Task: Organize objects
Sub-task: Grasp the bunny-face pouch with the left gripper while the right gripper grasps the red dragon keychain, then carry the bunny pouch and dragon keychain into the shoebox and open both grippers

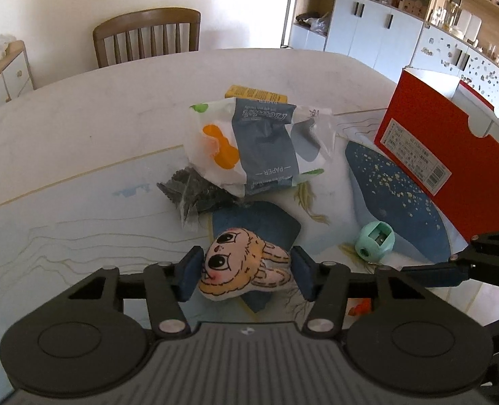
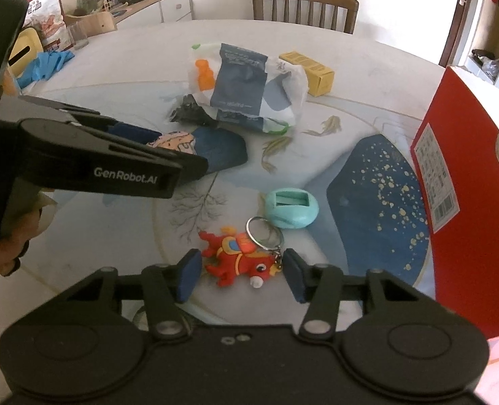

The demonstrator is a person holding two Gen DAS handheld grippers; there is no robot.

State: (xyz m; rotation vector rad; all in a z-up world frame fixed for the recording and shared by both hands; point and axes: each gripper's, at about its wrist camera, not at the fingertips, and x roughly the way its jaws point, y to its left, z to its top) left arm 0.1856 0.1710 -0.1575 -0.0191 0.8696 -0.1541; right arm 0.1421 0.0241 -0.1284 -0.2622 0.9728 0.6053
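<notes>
Flat cartoon-face plush [image 1: 242,265] and red horse keyring [image 2: 241,258] lying on the patterned table [image 1: 80,168].

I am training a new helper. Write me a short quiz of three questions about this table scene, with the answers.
1. True or false: the plush doll sits between the fingers of the left gripper.
2. What lies between the fingers of the right gripper? A) red keychain toy B) a blue glove C) a yellow carton
3. Fill in: the big box standing on the table is ____ in colour.

Key: 1 true; 2 A; 3 red.
</notes>
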